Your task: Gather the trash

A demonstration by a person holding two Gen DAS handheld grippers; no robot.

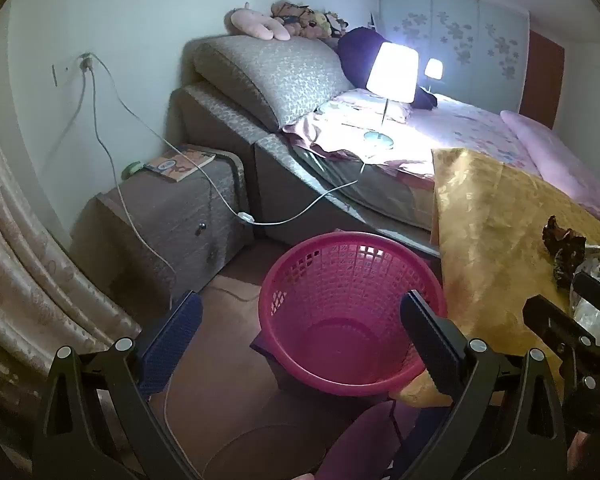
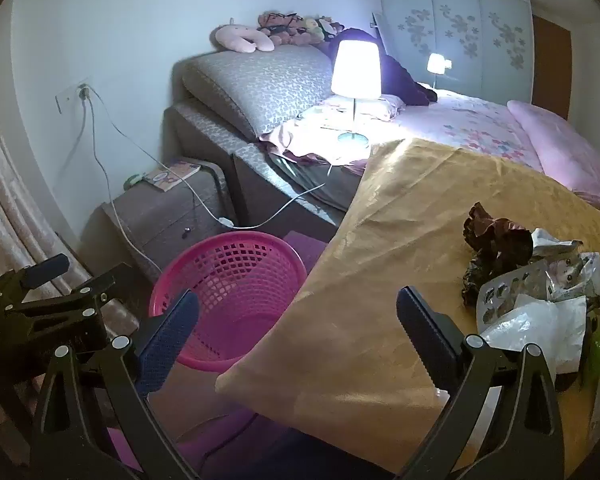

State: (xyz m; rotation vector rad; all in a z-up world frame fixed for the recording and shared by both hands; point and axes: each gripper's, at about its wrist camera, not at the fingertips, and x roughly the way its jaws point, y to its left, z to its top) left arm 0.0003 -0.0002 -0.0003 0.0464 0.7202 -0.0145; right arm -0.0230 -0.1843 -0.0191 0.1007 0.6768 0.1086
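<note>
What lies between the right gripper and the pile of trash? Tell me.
Only bare yellow cloth. In the right wrist view the open right gripper hovers over it, with the pile of trash further right; nothing sits between.

I see the basket (image 2: 228, 300) on the floor left of the worktop (image 2: 380, 260); trash (image 2: 532, 280) lies on the worktop's right, bed (image 2: 480, 128) behind.

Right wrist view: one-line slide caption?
Right gripper, open, over gold cloth; trash pile right, pink basket left.
</note>
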